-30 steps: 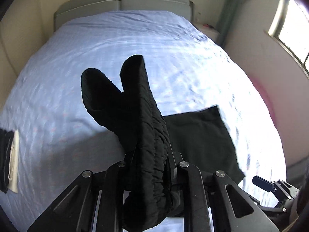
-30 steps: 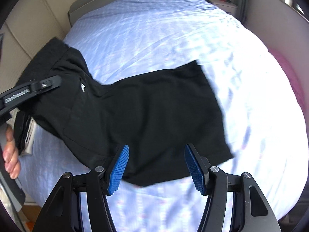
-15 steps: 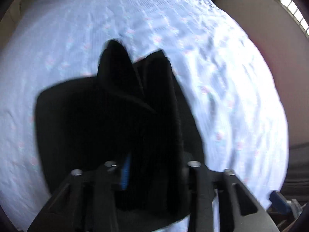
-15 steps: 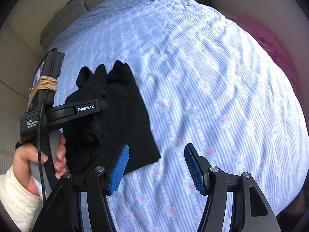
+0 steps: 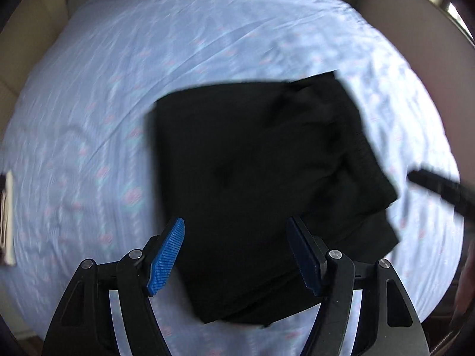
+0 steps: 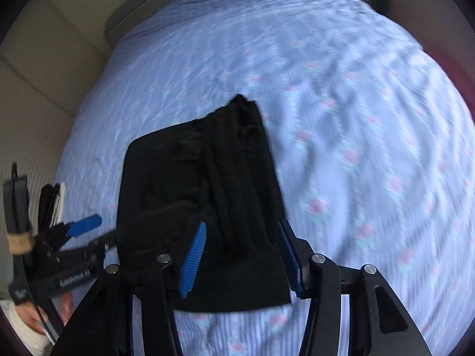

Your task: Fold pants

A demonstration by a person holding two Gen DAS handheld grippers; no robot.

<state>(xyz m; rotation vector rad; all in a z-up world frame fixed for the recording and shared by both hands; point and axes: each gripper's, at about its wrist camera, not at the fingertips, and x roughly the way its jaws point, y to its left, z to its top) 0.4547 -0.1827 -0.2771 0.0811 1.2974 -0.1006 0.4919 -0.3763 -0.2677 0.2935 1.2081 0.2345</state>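
Observation:
The black pants (image 5: 261,184) lie folded into a compact rectangle on the blue flowered bedsheet (image 5: 89,103). The elastic waistband runs along the fold's right side. My left gripper (image 5: 236,256) is open and empty, hovering over the near edge of the folded pants. In the right wrist view the pants (image 6: 190,195) lie left of centre, waistband on top. My right gripper (image 6: 242,259) is open, its jaws straddling the near right part of the fold. The left gripper (image 6: 83,225) shows at the far left, blue pad visible, held by a hand.
A small dark and white stack of folded clothes (image 5: 6,216) lies at the bed's left edge, also in the right wrist view (image 6: 52,204). The grey headboard (image 6: 142,9) is at the far end. A pink item (image 6: 457,71) lies at the bed's right side.
My left gripper has let go of the waistband and opened; the pants now lie folded flat. My right gripper has come in over the fold's near right part.

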